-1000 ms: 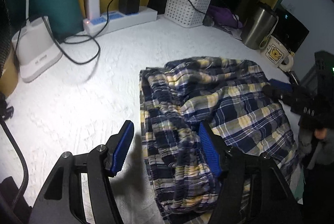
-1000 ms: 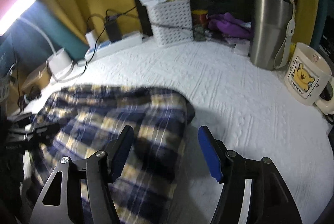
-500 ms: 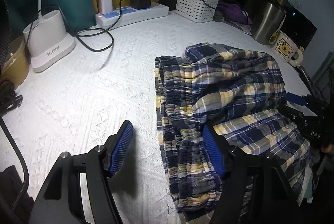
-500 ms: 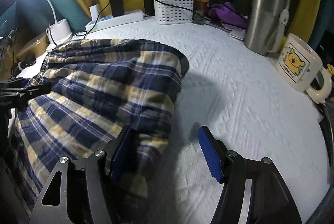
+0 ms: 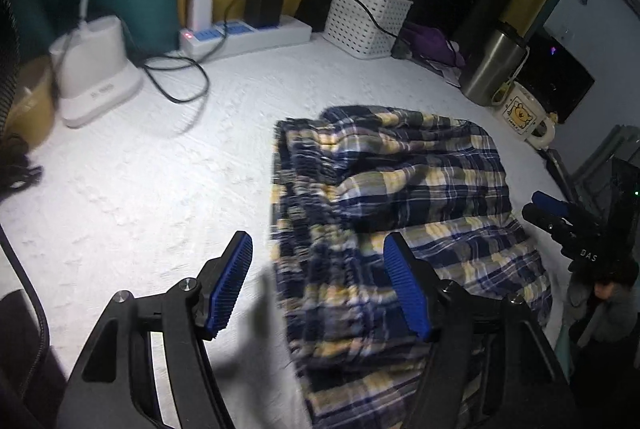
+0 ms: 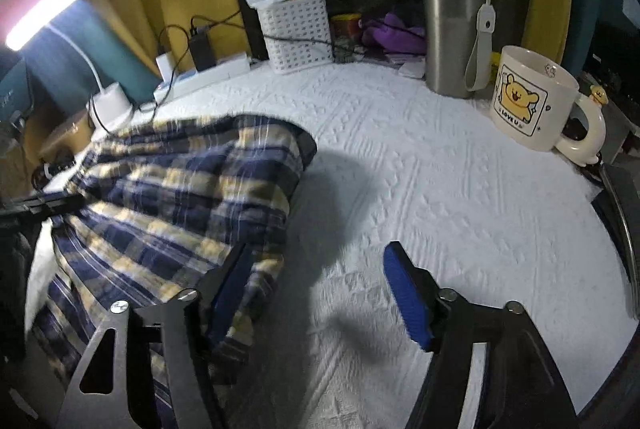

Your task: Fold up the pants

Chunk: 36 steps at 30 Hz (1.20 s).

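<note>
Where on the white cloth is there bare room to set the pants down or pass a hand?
Bare cloth lies left of the plaid pants, toward the lamp base, and right of them, before the bear mug and steel tumbler. The back edge is crowded: power strip, white basket, purple cloth.

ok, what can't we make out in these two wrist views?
- Pants: near hem runs off the bottom of the left view, behind the left gripper.
- Right gripper: in the right view, left finger overlaps the cloth; contact unclear.
- Basket contents: small and blurred in both views.
- Fold layers: motion blur.
</note>
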Each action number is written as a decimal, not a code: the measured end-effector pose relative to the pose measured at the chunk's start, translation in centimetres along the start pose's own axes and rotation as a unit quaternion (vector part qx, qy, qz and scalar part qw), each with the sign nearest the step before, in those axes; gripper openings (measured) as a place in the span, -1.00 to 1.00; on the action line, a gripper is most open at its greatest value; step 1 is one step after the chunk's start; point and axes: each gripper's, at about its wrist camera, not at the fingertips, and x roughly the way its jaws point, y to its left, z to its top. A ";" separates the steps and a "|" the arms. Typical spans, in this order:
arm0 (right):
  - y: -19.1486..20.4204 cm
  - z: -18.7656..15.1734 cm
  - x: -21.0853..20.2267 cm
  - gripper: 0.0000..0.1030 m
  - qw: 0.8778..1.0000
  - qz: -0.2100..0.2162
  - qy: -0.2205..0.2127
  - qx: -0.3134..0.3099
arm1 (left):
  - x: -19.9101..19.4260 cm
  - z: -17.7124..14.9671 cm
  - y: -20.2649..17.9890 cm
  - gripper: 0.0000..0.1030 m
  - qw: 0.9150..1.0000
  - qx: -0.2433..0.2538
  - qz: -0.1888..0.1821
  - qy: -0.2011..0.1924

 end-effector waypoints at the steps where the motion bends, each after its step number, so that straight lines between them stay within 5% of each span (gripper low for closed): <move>1: -0.1 0.2 -0.1 0.52 1.000 0.003 -0.003 0.002 | 0.8 0.1 0.1 0.33 1.000 -0.005 -0.001 0.008; 9: -0.5 0.7 1.2 0.58 1.000 0.011 0.004 0.006 | 3.2 0.2 -0.9 0.63 0.999 0.015 -0.001 0.039; 20: 0.5 1.4 4.4 0.58 0.998 0.061 0.026 0.013 | 3.5 -0.1 -1.6 0.63 0.999 0.020 -0.026 0.033; 28: 1.4 2.8 5.8 0.58 0.996 0.085 0.026 0.011 | 4.4 -0.4 -3.3 0.56 0.998 0.066 -0.007 0.005; 36: 3.3 3.6 6.9 0.56 0.995 0.101 0.026 -0.004 | 4.4 -0.4 -3.1 0.05 0.998 0.063 -0.001 -0.005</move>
